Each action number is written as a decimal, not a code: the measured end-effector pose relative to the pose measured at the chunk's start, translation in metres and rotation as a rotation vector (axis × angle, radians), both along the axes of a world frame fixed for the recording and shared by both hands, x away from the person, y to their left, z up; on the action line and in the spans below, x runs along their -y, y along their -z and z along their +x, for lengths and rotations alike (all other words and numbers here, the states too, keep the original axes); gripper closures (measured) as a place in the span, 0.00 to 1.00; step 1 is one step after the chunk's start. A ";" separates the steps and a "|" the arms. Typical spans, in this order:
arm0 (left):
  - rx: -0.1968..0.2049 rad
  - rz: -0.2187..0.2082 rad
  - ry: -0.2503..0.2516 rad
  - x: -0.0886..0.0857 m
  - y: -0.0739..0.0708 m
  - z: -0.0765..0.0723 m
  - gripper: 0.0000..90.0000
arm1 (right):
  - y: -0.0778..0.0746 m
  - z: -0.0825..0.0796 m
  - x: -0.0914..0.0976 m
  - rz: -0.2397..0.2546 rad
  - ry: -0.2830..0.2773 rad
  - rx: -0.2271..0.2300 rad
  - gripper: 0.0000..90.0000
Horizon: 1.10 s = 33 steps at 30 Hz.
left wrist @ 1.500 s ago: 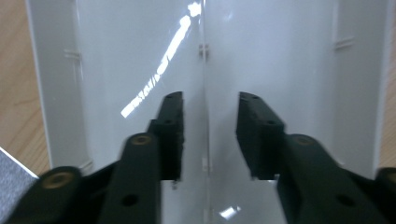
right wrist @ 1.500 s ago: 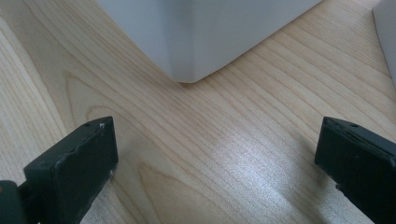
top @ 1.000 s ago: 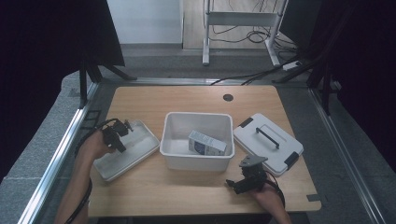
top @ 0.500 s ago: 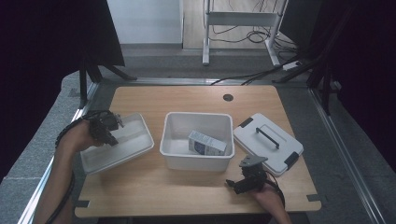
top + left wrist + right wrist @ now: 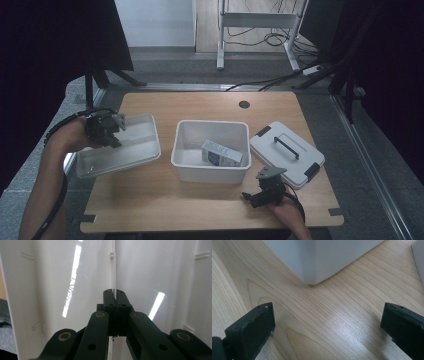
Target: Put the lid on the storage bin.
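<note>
Lifting the shallow white tray point(image 5: 125, 147) by its rim at the frame's left, my left gripper point(image 5: 102, 131) clamps it tight; it has risen and tilted off the table point(image 5: 200, 205), ready for carrying; my right gripper point(image 5: 265, 192) rests wide open, lower right.

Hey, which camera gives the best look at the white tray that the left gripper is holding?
The high view: it shows the whole white tray tilted, with the left gripper clamped on its rim. The left gripper view shows just a close stretch of its glossy wall beyond the shut jaws. The right gripper view looks at the table instead.
</note>
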<state>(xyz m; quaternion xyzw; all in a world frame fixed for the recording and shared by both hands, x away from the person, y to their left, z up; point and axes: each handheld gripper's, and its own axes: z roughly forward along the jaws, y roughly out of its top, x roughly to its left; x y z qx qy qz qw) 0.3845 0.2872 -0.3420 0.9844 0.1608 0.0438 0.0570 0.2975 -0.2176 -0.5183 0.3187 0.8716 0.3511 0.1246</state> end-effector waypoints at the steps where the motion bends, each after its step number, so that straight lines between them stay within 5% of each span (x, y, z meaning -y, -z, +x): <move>1: -0.002 -0.008 0.004 0.003 -0.002 0.001 0.99 | 0.000 0.000 0.000 0.000 0.001 -0.002 0.00; 13: -0.020 -0.029 0.139 0.058 -0.017 0.018 0.99 | 0.000 0.000 0.000 0.001 0.000 -0.001 0.00; 33: -0.040 -0.063 0.324 0.173 -0.012 0.038 0.99 | 0.000 0.000 0.000 0.000 0.000 -0.001 0.00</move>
